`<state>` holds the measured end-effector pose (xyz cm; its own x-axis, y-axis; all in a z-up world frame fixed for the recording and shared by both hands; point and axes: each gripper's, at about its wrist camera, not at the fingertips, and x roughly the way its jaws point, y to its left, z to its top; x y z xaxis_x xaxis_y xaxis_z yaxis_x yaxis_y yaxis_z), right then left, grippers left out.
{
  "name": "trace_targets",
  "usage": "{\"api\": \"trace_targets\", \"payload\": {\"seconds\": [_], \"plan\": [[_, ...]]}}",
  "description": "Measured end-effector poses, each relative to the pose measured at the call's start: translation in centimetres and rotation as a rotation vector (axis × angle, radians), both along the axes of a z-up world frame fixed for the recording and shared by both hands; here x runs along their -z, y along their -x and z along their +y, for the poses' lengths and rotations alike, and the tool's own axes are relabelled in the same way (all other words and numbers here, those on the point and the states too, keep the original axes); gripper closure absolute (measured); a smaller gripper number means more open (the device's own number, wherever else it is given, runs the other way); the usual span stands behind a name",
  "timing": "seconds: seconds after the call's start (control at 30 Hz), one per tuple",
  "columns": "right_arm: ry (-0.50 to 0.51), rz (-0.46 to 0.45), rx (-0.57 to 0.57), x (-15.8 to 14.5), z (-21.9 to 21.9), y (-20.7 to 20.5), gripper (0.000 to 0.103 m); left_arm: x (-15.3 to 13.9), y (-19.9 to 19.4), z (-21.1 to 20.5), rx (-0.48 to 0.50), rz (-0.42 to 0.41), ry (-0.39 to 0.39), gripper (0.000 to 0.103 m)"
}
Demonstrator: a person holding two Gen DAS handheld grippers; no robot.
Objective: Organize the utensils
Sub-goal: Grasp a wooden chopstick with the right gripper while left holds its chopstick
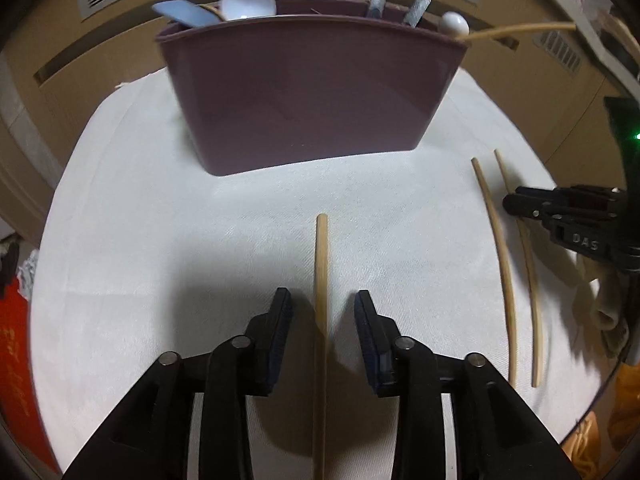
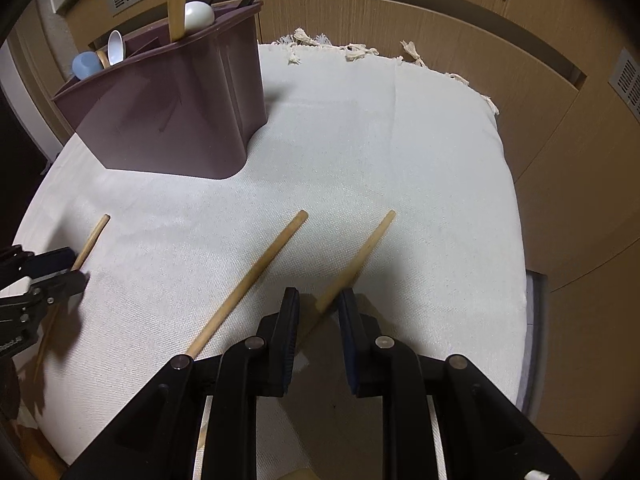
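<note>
A purple utensil holder [image 1: 308,92] stands at the back of the white cloth; it also shows in the right wrist view [image 2: 176,116]. It holds spoons, dark handles and one chopstick. Three wooden chopsticks lie on the cloth. My left gripper [image 1: 323,304] is open, its jaws on either side of one chopstick [image 1: 321,280] without touching it. My right gripper [image 2: 318,304] is open around the rightmost chopstick [image 2: 360,256], jaws close to it. Another chopstick [image 2: 256,276] lies just to its left. In the left wrist view the right gripper [image 1: 516,204] sits over the two chopsticks at the right [image 1: 500,252].
The white fringed cloth [image 2: 400,140] covers a small table, with wooden cabinet fronts [image 2: 560,160] behind and to the right. The left gripper [image 2: 68,268] appears at the left edge of the right wrist view, over its chopstick [image 2: 94,240].
</note>
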<state>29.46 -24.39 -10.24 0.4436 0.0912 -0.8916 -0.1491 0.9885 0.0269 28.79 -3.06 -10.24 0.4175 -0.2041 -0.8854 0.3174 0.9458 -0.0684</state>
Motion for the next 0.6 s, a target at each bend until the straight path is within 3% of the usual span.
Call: {"api": "trace_targets", "payload": {"seconds": [0.03,0.1,0.17,0.27,0.33,0.4,0.53,0.6], "plan": [[-0.008,-0.006,-0.002,0.0,-0.1,0.0,0.083,0.0,-0.1,-0.6,0.021,0.014,-0.009,0.055],[-0.027,-0.013,-0.003,0.1,-0.4,0.1,0.083,0.3,-0.4,-1.5,0.066,0.051,0.004,0.022],[-0.044,-0.018,-0.005,0.1,-0.6,-0.1,0.083,0.7,-0.7,-2.4,0.096,0.087,0.011,0.005],[-0.06,-0.023,0.0,0.1,-0.7,-0.4,0.083,1.0,-1.3,-3.4,0.092,0.113,-0.026,0.002],[-0.066,-0.028,0.009,0.1,-0.7,-0.8,0.083,0.8,-1.8,-3.2,0.059,0.119,-0.019,0.006],[-0.06,-0.032,0.013,0.1,-0.5,-1.4,0.083,0.3,-2.1,-2.8,0.022,0.09,-0.05,0.029],[-0.021,-0.042,-0.009,0.1,0.6,-2.4,0.081,-0.2,-2.6,-1.9,0.006,0.074,-0.077,0.052],[-0.01,-0.046,-0.021,0.0,1.1,-2.6,0.081,-0.4,-3.0,-1.7,0.007,0.065,-0.08,0.072]]}}
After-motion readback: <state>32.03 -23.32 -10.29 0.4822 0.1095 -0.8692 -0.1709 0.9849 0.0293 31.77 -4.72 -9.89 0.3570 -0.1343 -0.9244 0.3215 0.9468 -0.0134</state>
